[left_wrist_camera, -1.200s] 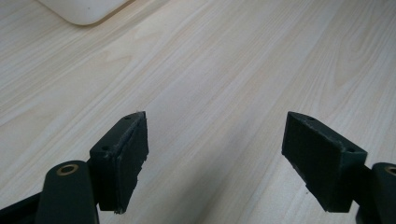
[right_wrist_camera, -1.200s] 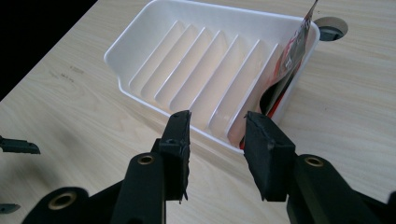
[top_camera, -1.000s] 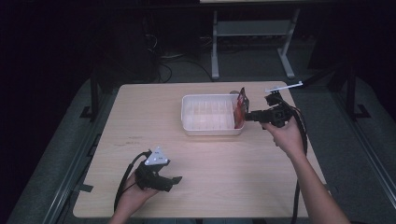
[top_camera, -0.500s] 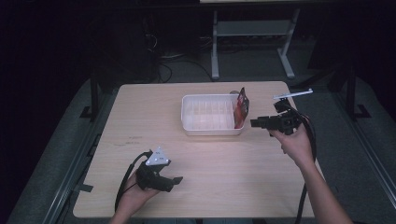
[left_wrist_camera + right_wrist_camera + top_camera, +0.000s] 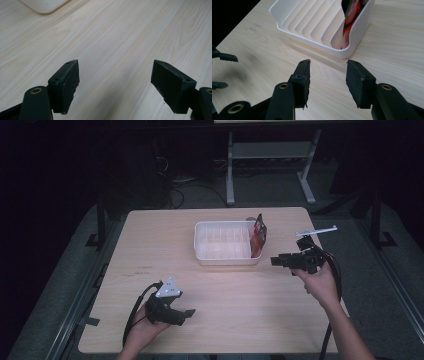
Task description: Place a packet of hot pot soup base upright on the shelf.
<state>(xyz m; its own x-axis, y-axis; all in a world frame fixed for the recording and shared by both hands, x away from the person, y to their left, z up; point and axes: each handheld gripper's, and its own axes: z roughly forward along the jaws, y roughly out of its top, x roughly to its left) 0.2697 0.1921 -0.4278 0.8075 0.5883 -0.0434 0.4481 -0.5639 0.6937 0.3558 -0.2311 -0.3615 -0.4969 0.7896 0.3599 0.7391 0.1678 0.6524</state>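
Note:
A white slotted rack [image 5: 225,242] stands at the middle back of the wooden table [image 5: 220,320]. A red and black packet [image 5: 258,236] stands upright in its rightmost slot, also seen as the packet [image 5: 351,15] inside the rack [image 5: 317,25] in the right gripper view. My right gripper [image 5: 276,261] hovers to the right of the rack, open and empty, its jaws pointing left; in its own view the right gripper [image 5: 328,82] stands apart from the rack. My left gripper [image 5: 186,315] rests near the front left, open over bare wood, shown as the left gripper [image 5: 115,86] in its own view.
A white rod on a stand [image 5: 316,231] sits at the table's right edge behind my right hand. A rack corner [image 5: 45,6] shows at the top of the left gripper view. Bare wood lies between the two grippers. Dark floor and a metal frame [image 5: 270,165] lie beyond the table.
My right gripper has drawn back from the rack toward the right and nearer the front; the packet stays standing in the rack. The left gripper has not moved.

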